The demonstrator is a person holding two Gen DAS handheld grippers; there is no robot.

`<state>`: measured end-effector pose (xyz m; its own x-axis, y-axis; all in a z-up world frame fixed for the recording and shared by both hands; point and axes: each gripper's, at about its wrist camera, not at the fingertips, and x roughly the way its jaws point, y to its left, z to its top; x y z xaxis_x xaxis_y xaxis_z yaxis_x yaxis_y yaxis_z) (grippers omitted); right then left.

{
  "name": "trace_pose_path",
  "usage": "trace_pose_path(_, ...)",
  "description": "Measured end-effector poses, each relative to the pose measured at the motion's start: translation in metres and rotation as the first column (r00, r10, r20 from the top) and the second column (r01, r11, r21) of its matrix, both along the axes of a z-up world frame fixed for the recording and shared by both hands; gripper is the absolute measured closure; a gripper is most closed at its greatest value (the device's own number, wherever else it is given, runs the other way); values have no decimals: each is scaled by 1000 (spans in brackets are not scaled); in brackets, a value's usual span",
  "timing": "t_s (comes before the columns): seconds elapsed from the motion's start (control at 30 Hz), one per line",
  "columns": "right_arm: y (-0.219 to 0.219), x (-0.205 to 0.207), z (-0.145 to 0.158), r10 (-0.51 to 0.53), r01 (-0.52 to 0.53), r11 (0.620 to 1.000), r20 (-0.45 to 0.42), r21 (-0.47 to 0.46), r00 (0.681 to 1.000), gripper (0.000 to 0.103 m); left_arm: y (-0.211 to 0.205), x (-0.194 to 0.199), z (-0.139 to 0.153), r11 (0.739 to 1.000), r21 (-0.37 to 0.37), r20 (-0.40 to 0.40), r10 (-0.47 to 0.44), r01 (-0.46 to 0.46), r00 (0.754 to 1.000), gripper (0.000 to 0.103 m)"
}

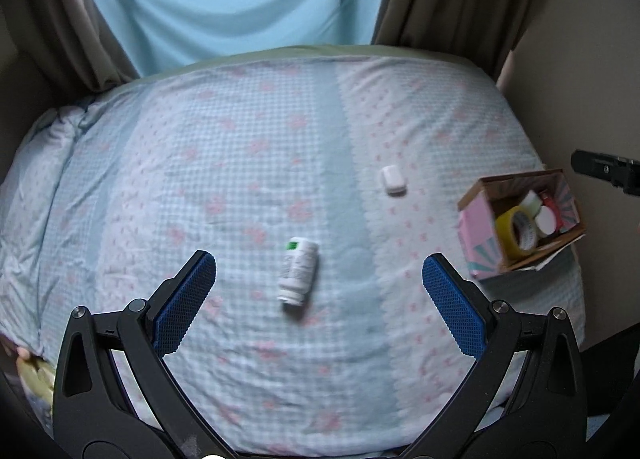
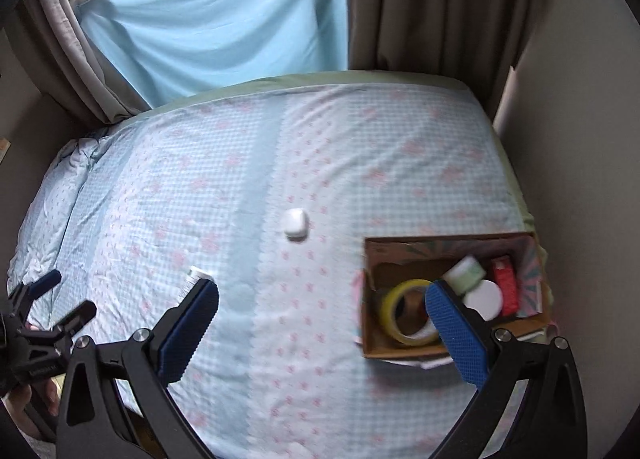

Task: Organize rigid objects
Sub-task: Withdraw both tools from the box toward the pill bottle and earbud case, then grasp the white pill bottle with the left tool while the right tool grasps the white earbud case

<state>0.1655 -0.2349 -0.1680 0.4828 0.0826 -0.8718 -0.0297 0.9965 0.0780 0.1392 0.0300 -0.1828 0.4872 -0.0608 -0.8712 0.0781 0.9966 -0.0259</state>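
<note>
A white pill bottle [image 1: 298,271] with a green mark lies on its side on the bed, between and just beyond the fingers of my open, empty left gripper [image 1: 319,279]. In the right wrist view only its end [image 2: 195,274] shows behind a finger. A small white case [image 1: 392,179] lies farther right; it also shows in the right wrist view [image 2: 296,223]. A cardboard box [image 1: 476,189] holds a yellow tape roll [image 1: 516,229] and jars. My right gripper [image 2: 322,301] is open and empty, over the box's [image 2: 440,244] left side.
The bed has a blue checked cover [image 1: 240,179] with pink flowers. Brown curtains [image 2: 432,3] and a light blue sheet [image 2: 224,19] hang behind it. A wall [image 2: 580,179] runs along the bed's right edge. My left gripper [image 2: 60,299] shows at the right wrist view's lower left.
</note>
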Motion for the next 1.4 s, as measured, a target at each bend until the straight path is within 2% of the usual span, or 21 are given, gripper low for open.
trace_pose_path(0.2,39,26,-45,13,-13,999,-5,-34,1000,0,27,13,-53,1000,9,-47,-7,8,999,0)
trace_pose_path(0.37,59,60,-98,24,-24,998,-15,-59,1000,0,31,40,-116,999,27,-113,-43,46,993,1)
trace_pose_path(0.53,64,91,-151,16,-17,997,-11,-79,1000,0,30,64,-176,999,16,-159,-37,40,987,1)
trace_pose_path(0.67,66,113,-198,12,-15,995,-31,-97,999,0,24,77,-219,999,11,-197,-42,45,980,7)
trace_pose_path(0.8,67,131,-234,18,-24,993,-54,-116,998,0,13,92,-260,997,16,-250,-67,73,966,10)
trace_pose_path(0.87,67,143,-251,22,-31,992,-75,-126,997,6,8,97,-273,996,15,-269,-81,88,960,14)
trace_pose_path(1.07,66,165,-280,31,-47,988,-113,-145,993,10,2,103,-298,995,13,-300,-92,101,949,15)
trace_pose_path(1.1,67,169,-285,35,-52,988,-123,-144,992,16,2,104,-301,995,13,-306,-91,100,948,15)
trace_pose_path(1.17,68,176,-293,42,-64,987,-149,-145,988,20,1,106,-307,995,12,-319,-88,97,944,15)
trace_pose_path(1.3,72,186,-300,55,-80,984,-151,-162,987,21,-5,110,-311,993,22,-317,-103,116,943,15)
trace_pose_path(1.37,74,192,-302,55,-82,981,-149,-176,987,29,-5,112,-311,992,21,-318,-111,124,942,17)
trace_pose_path(1.4,74,195,-302,54,-79,982,-149,-171,987,33,-7,113,-311,992,19,-319,-115,127,941,23)
